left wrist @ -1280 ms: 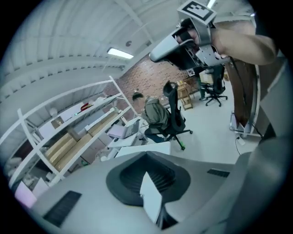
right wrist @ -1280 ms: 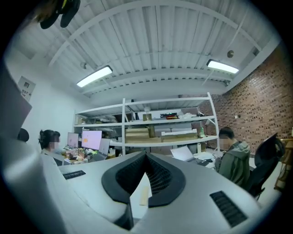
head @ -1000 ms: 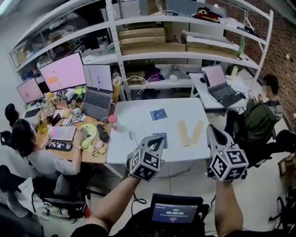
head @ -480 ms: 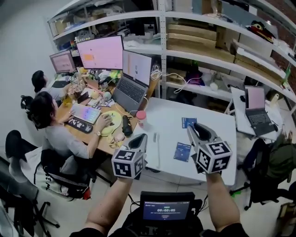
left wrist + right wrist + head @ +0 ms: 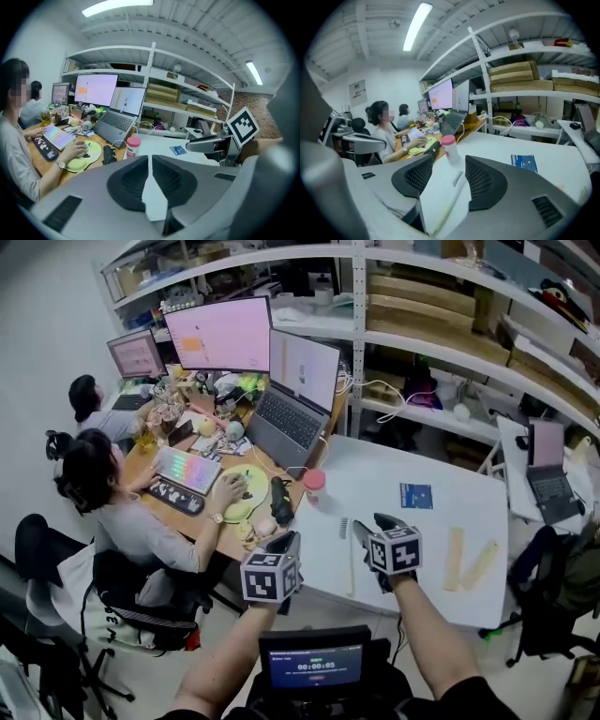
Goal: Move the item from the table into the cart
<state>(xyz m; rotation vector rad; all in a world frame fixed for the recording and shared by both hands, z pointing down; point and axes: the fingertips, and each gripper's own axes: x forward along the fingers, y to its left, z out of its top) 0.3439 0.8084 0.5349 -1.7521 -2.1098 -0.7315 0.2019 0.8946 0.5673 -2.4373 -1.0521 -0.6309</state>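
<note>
A long thin white stick with a bristled end lies on the white table near its front edge. My right gripper is low over it, and its jaws have just been opening. In the right gripper view the stick lies on the table between the spread pads, which do not touch it; my right gripper is open. My left gripper hangs off the table's front left corner. Its pads meet at the tips with nothing between them in the left gripper view. No cart is in view.
A pink-capped bottle stands at the table's left edge. A blue card and two wooden strips lie to the right. Two people sit at a cluttered desk on the left. Shelves stand behind.
The view has swung round to the table's left end. Both grippers have come down to the table's front edge, and the right jaws now stand apart over the white stick.
</note>
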